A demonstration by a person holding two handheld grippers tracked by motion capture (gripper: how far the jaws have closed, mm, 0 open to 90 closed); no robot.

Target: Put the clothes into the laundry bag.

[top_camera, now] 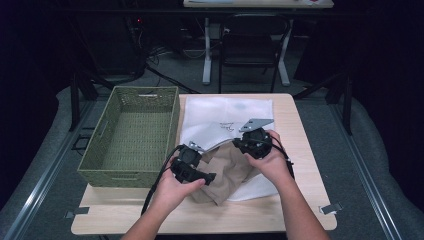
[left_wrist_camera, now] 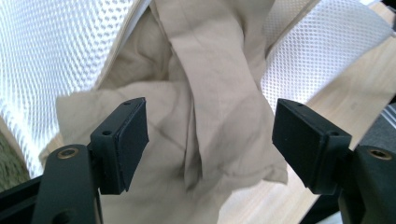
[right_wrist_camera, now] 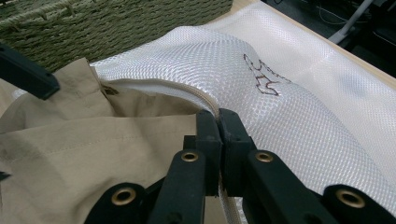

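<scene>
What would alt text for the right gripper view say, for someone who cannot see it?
Black tongs clamp the zipped edge of a white mesh bag, holding its mouth open. Beige cloth sits partly inside the opening, and a woven green basket stands behind.

Crumpled beige garment [top_camera: 227, 172] half inside white mesh laundry bag [top_camera: 227, 117], bag flat on table, mouth open.

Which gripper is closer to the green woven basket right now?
Left. The left gripper hangs open over the beige garment, just off the basket and its near right corner. The right gripper is farther right, shut on the white mesh bag at its opening edge.
</scene>
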